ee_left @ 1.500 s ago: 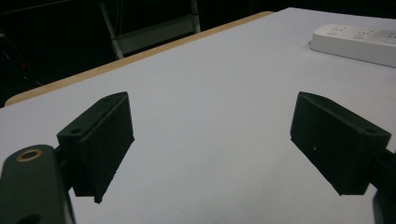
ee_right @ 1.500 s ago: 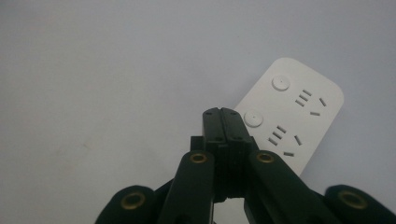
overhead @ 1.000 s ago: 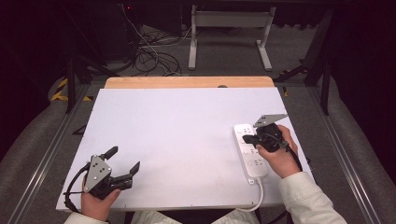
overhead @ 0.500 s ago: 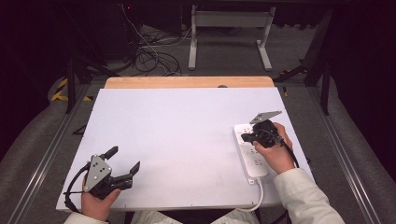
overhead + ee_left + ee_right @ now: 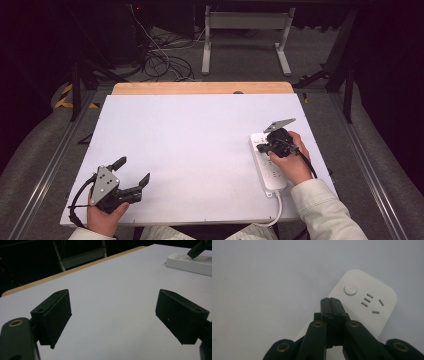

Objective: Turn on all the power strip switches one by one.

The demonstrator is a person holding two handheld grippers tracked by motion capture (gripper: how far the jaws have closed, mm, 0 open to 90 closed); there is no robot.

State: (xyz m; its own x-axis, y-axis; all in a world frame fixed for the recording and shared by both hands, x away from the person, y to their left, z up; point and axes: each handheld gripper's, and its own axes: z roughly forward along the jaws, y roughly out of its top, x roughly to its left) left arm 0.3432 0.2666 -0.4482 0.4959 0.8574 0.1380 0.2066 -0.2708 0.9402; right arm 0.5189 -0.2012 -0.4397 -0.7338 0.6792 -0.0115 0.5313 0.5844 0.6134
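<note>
Over by the table's right edge, the white power strip is lying lengthwise, and the right gripper is hovering over its far end, jaws pressed together, gripping nothing. Near the front-left corner, the left gripper is sitting wide open and empty.

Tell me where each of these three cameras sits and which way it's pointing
High view: above the person's side, looking forward and down on the white table; both forearms, left gripper and right gripper show.
Left gripper view: on the left gripper, looking across the table between its open fingers.
Right gripper view: on the right gripper, looking down past shut fingers.
Shared: the white power strip shows in all three.
</note>
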